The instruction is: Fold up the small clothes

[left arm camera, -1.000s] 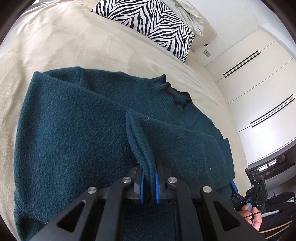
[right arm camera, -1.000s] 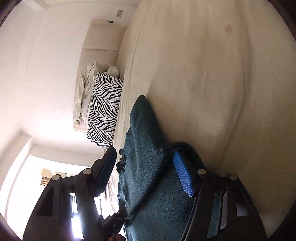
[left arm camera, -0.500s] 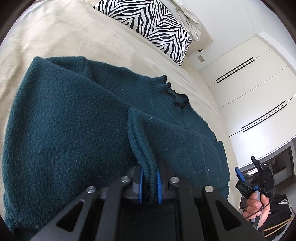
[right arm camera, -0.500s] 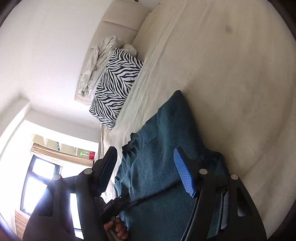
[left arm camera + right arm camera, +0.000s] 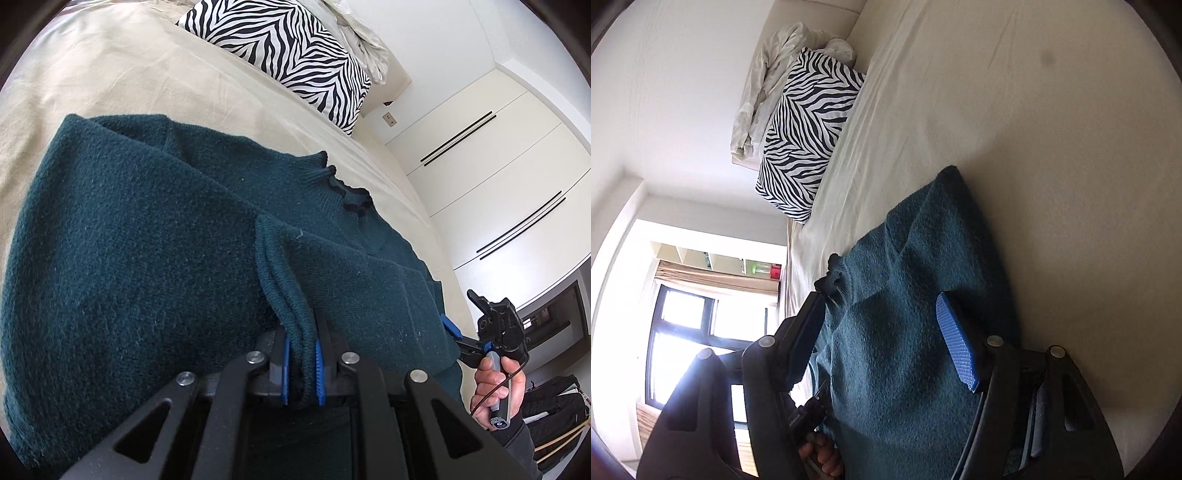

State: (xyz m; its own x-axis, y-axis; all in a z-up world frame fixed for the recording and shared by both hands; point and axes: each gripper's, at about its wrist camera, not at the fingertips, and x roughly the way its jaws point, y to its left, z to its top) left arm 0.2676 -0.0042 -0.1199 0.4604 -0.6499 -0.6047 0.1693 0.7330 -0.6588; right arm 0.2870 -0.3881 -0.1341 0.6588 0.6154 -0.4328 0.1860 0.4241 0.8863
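We saw a dark teal knitted sweater lying on the bed's cream sheet, its ruffled collar pointing toward a zebra-striped pillow at the head of the bed. The left gripper had its blue-padded fingers nearly closed, pinching a doubled ribbed edge of the sweater that rose in a fold between them. To the right in that view, a hand held the right gripper's black handle just beyond the sweater's edge. From the right wrist camera, the right gripper stood with its fingers well apart; the sweater showed in the gap between them, but neither the blue pad nor the opposite finger pressed on the knit, so it gripped nothing. A crumpled pale cloth lay beside the pillow against the wall. White cupboard doors with dark slim handles stood past the bed.
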